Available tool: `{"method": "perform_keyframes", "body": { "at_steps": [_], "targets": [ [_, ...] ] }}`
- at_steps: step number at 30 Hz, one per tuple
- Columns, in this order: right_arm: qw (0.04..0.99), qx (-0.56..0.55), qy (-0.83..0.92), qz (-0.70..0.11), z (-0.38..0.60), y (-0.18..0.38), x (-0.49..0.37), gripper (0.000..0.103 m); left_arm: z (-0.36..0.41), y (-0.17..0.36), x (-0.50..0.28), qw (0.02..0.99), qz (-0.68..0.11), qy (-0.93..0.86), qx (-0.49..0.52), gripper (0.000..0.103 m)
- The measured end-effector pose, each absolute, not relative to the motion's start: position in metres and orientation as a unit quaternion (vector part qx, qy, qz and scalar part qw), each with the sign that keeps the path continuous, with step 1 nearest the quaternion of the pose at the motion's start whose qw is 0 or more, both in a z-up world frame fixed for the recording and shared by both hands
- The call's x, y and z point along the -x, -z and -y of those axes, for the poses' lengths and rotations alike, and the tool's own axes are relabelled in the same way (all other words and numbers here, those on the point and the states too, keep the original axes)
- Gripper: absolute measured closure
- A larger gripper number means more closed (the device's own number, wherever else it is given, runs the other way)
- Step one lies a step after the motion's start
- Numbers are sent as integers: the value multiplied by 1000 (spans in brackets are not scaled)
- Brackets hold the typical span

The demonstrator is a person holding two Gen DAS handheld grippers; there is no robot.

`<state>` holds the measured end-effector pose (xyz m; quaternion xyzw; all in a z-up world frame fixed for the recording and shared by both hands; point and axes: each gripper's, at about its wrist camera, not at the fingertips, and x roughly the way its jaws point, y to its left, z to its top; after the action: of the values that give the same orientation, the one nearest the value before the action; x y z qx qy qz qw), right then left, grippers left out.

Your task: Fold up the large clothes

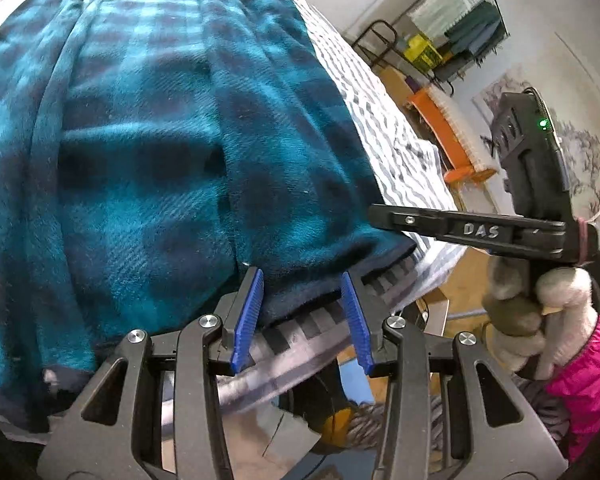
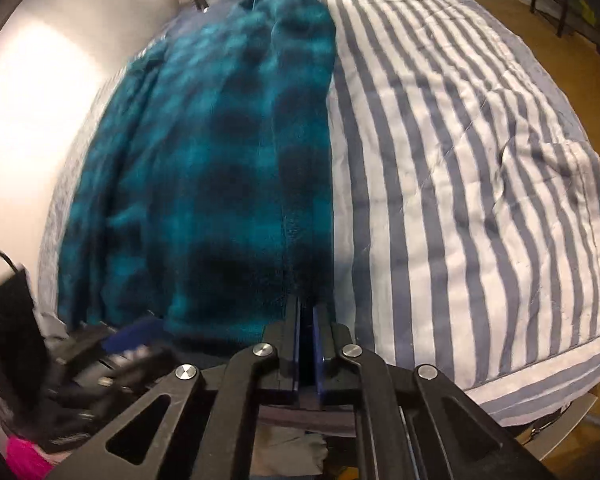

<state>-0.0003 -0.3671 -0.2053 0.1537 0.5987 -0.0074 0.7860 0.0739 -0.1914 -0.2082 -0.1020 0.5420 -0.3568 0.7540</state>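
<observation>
Left gripper (image 1: 302,312) fingers apart (astride hem); right gripper (image 2: 307,316) fingers pinching teal garment (image 2: 220,152).

blurred left hand-held gripper (image 2: 112,364), garment (image 2: 204,184) motion-smeared

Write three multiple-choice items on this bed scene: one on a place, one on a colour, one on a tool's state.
1. Where does the plaid garment lie?
A. on the striped bedcover
B. on the floor
C. on a chair

2. What colour are the left tool's pads?
A. red
B. blue
C. white

3. How do the right tool's jaws stand?
A. wide open
B. shut at the garment's near edge
C. shut on a hanger

Answers: 1 A, stripes run alongside it; 2 B, both pads are blue; 3 B, pads nearly meet there.
</observation>
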Motion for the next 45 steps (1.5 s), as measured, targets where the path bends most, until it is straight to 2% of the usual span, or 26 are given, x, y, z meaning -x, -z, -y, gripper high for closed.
{"method": "perform_keyframes", "body": {
  "at_steps": [1, 3, 4, 5, 8, 9, 13, 16, 18, 19, 20, 22, 26, 34, 38, 45],
  "targets": [
    [789, -147, 0, -596, 363, 204, 0, 98, 190, 203, -75, 754, -542, 358, 98, 62],
    [802, -146, -9, -580, 363, 193, 3, 81, 181, 185, -77, 759, -537, 357, 95, 62],
    [807, -158, -12, -569, 367, 188, 6, 60, 173, 172, -78, 763, -532, 355, 96, 62],
    [815, -177, -12, -551, 374, 181, 8, 50, 165, 160, -78, 766, -527, 354, 97, 62],
    [822, -222, -8, -524, 392, 176, 14, 38, 147, 129, -79, 781, -506, 355, 88, 62],
    [819, -231, -6, -526, 395, 179, 14, 37, 140, 119, -77, 787, -498, 355, 82, 62],
    [803, -238, 4, -546, 395, 201, 12, 37, 111, 99, -71, 791, -487, 359, 89, 62],
    [793, -249, 6, -556, 387, 217, 9, 43, 86, 90, -72, 794, -479, 353, 126, 62],
    [793, -254, 7, -554, 383, 219, 6, 60, 75, 82, -71, 798, -469, 349, 146, 62],
    [789, -256, -2, -559, 379, 219, 3, 81, 67, 75, -72, 804, -459, 346, 151, 62],
    [785, -261, -7, -561, 377, 219, 2, 90, 60, 69, -72, 809, -451, 344, 154, 62],
    [792, -241, 4, -561, 368, 213, 0, 94, 50, 58, -74, 817, -437, 341, 160, 62],
    [814, -173, 38, -553, 344, 192, -4, 96, 18, 40, -78, 828, -412, 327, 194, 62],
    [863, 95, 54, -494, 230, 140, -15, 97, -40, 11, -81, 843, -363, 299, 260, 62],
    [857, 182, 15, -482, 169, 143, -23, 97, -61, -3, -80, 851, -338, 290, 279, 62],
    [820, 241, -67, -514, 102, 187, -40, 97, -84, 0, -81, 859, -334, 266, 283, 62]
  ]
}}
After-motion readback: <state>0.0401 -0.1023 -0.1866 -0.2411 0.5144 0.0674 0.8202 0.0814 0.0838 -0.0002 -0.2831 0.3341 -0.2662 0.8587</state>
